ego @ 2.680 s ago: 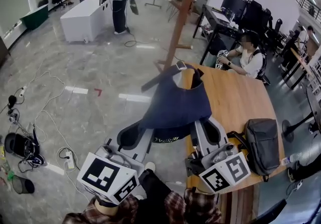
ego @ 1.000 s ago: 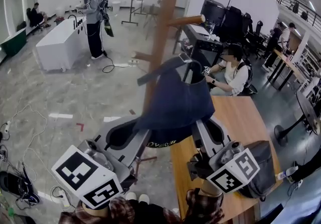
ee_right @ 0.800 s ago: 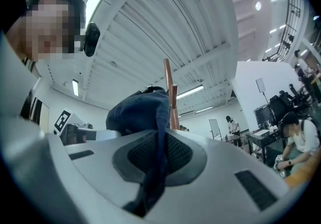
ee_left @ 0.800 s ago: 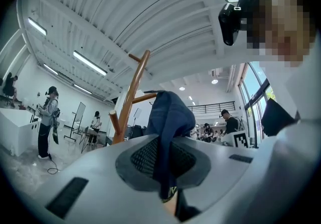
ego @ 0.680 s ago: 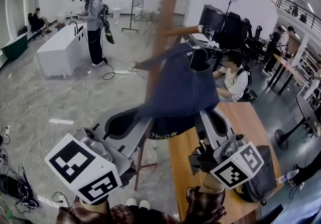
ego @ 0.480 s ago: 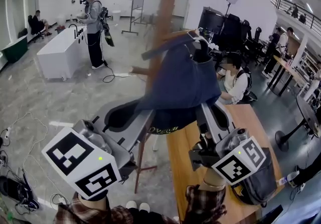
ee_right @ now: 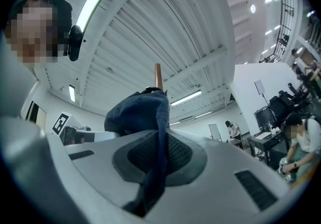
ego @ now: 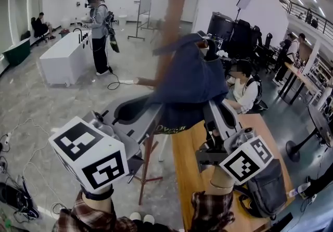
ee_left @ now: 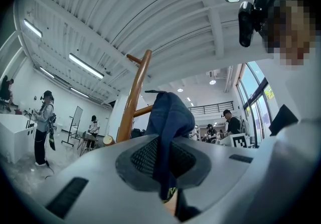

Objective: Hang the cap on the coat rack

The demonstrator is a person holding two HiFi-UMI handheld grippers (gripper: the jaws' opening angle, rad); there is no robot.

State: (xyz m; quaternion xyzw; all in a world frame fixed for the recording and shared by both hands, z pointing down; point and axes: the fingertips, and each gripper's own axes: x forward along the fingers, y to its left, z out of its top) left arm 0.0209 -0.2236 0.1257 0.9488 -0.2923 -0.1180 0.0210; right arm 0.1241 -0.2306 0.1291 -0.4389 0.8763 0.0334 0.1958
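Note:
A navy blue cap [ego: 190, 82] is held up between both grippers, right against the brown wooden coat rack pole [ego: 174, 7]. My left gripper [ego: 153, 111] is shut on the cap's left edge and my right gripper [ego: 212, 108] is shut on its right edge. In the left gripper view the cap's fabric [ee_left: 168, 117] runs down between the left gripper's [ee_left: 163, 155] jaws, with the pole [ee_left: 134, 97] and a peg [ee_left: 143, 111] just behind. In the right gripper view the cap [ee_right: 140, 112] bunches above the right gripper [ee_right: 158, 155], and the pole's top [ee_right: 157, 73] pokes out over it.
A wooden table [ego: 187, 174] lies below at the right with a grey backpack [ego: 265, 184] on it. A person [ego: 244, 88] sits beyond the table. Another person [ego: 99, 23] stands at a white counter [ego: 62, 54]. Cables [ego: 15, 142] trail on the floor.
Both grippers have lifted the cap up from table height and carried it forward to the coat rack pole. The grip on the cap has not changed.

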